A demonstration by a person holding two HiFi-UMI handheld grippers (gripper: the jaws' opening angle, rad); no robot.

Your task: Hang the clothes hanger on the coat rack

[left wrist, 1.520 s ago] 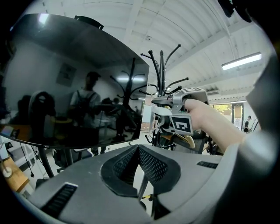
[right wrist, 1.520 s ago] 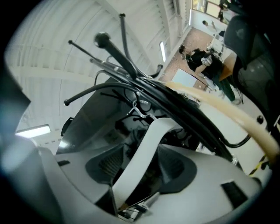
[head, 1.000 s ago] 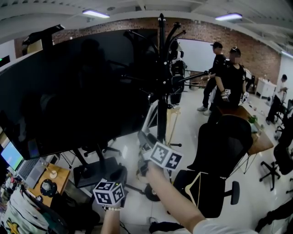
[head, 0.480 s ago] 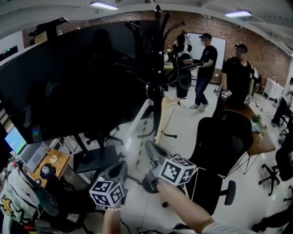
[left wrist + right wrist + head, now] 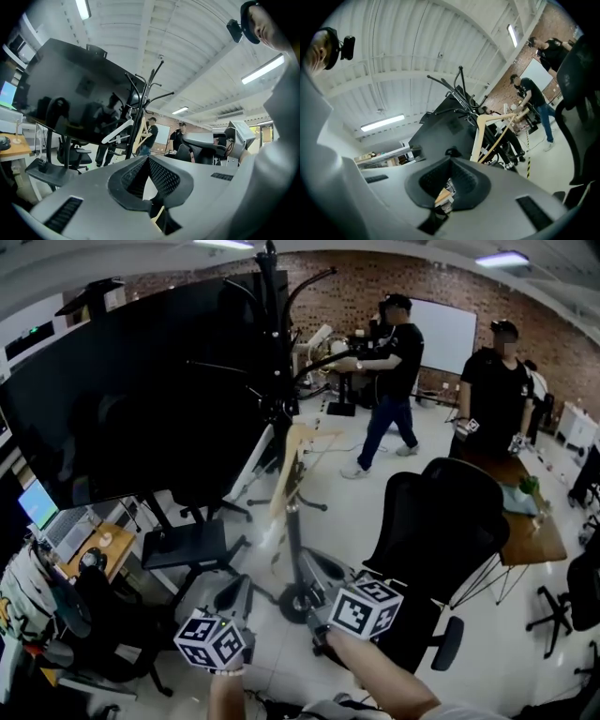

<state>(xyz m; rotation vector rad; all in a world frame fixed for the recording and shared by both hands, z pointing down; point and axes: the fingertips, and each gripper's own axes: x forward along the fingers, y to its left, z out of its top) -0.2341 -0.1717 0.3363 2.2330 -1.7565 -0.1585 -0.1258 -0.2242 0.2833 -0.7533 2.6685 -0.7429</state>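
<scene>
The wooden clothes hanger [image 5: 289, 470] hung on the black coat rack [image 5: 273, 352], just beside its pole, and was well apart from both tools. It was ahead of and above the left gripper [image 5: 236, 592] and the right gripper [image 5: 323, 573], roughly over the gap between them in the head view. Neither touched it. The left gripper's jaws were clenched together on nothing, and the right gripper's were likewise pressed shut and empty. The hanger sat askew rather than level. Its long axis ran steeply from its upper end near the pole down and to the left, so one shoulder pointed at the floor and the thin crossbar slanted beside it. Where its hook caught could not be made out. A second earlier the right gripper had stood close against the pole, right under the hanger. Now both grippers were drawn back and low in the head view. The rack had shifted left there, with a black office chair [image 5: 441, 521] to the right of the grippers.
</scene>
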